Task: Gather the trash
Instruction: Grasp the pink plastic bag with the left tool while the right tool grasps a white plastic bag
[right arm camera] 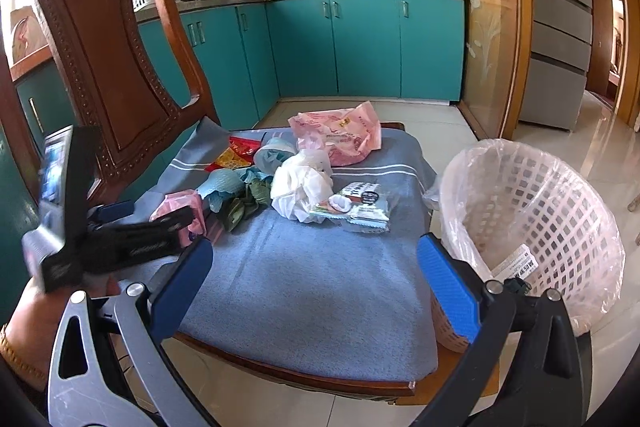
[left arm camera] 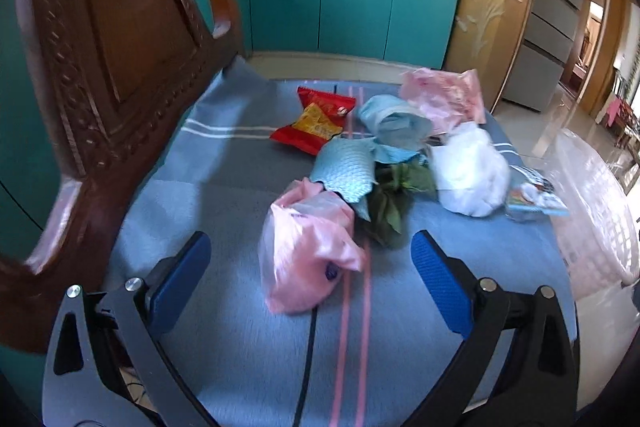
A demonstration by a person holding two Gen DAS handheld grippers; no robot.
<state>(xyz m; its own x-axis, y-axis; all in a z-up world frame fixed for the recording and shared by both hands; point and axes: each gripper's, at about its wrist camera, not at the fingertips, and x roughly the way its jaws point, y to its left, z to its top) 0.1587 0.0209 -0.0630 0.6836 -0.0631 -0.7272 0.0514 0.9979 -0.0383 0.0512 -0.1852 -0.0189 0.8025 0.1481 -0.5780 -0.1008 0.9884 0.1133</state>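
Note:
Trash lies on a chair's blue cloth seat (left arm camera: 224, 187). Nearest my open left gripper (left arm camera: 310, 259) is a pink plastic bag (left arm camera: 308, 251), lying between the blue pads without being clamped. Behind it are a teal paper piece (left arm camera: 346, 173), green leaves (left arm camera: 386, 215), a red snack packet (left arm camera: 316, 121), a white bag (left arm camera: 470, 173) and another pink bag (left arm camera: 444, 95). In the right wrist view my right gripper (right arm camera: 314, 287) hangs open over the bare front of the seat (right arm camera: 320, 291); the white bag (right arm camera: 302, 189) and a printed wrapper (right arm camera: 360, 207) lie further back. The left gripper (right arm camera: 156, 227) shows at left.
A white lattice bin (right arm camera: 532, 223) lined with clear plastic stands right of the chair. The carved wooden chair back (right arm camera: 104, 47) rises on the left. Teal kitchen cabinets (right arm camera: 360, 47) and tiled floor lie beyond. A hand holds the left tool (right arm camera: 24, 327).

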